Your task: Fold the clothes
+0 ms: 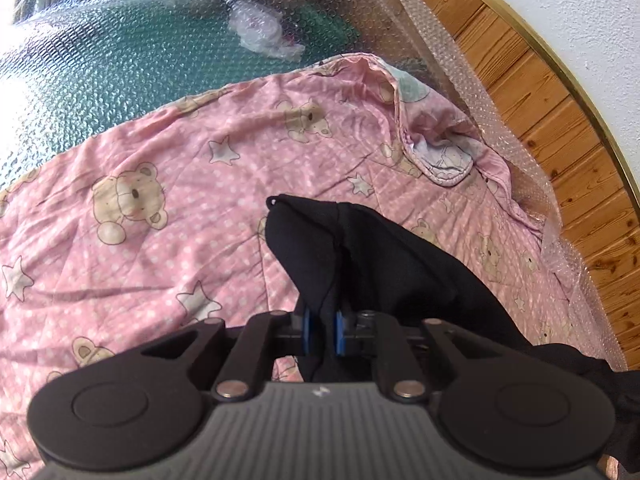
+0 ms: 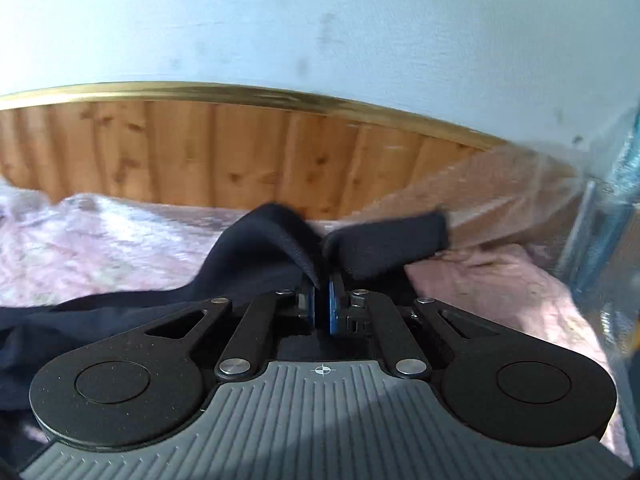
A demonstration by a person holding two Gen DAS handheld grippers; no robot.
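In the left wrist view, green matting under bubble wrap is filling the far left, with a crumpled clear plastic bag lying on it. Next to it, a pink quilt printed with bears and stars is spreading across the bed, its far corner folded back to show a pale lining. The left gripper is pinching a fold of the black garment: its blue pads are standing almost together with the cloth pressed between them, and the fabric is rising above the fingers and trailing off to the right over the quilt. Further right, wooden wall panelling with a brass-coloured trim is running beneath a white wall.

In the right wrist view (blurred), the same garment is draping in from the left, off the quilt. The right gripper is nearly closed, its pads clamping an edge of the dark cloth, while a rolled end is sticking out to the right. The panelling is standing behind.
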